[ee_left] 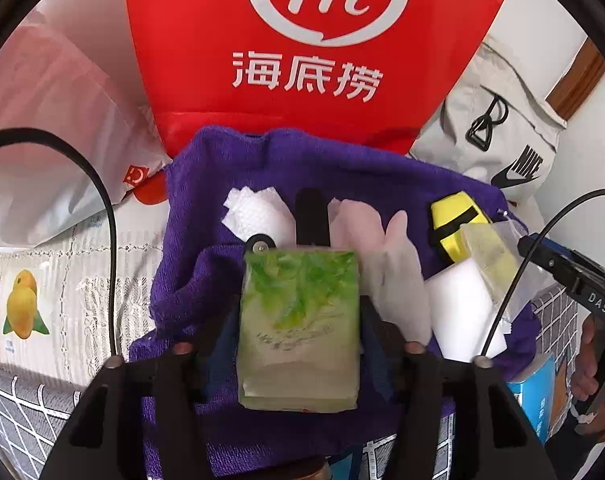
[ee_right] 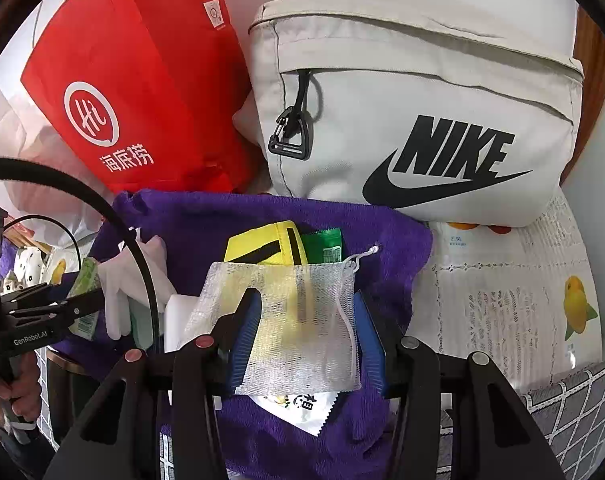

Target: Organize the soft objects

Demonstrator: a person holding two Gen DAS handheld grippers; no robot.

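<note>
The left tool [ee_left: 300,344] stands open around a green tissue pack [ee_left: 300,328] lying on the purple towel [ee_left: 206,280]. At 3 o'clock from it, the right tool [ee_right: 302,344] stands open around a mesh pouch [ee_right: 298,320], a yellow pouch [ee_right: 262,248] at 12 o'clock beyond.

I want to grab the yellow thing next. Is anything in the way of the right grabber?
Yes. A white mesh pouch lies between the right gripper's open jaws, covering the near edge of the yellow pouch on the purple towel. The mesh pouch would have to move aside first, I think.
</note>
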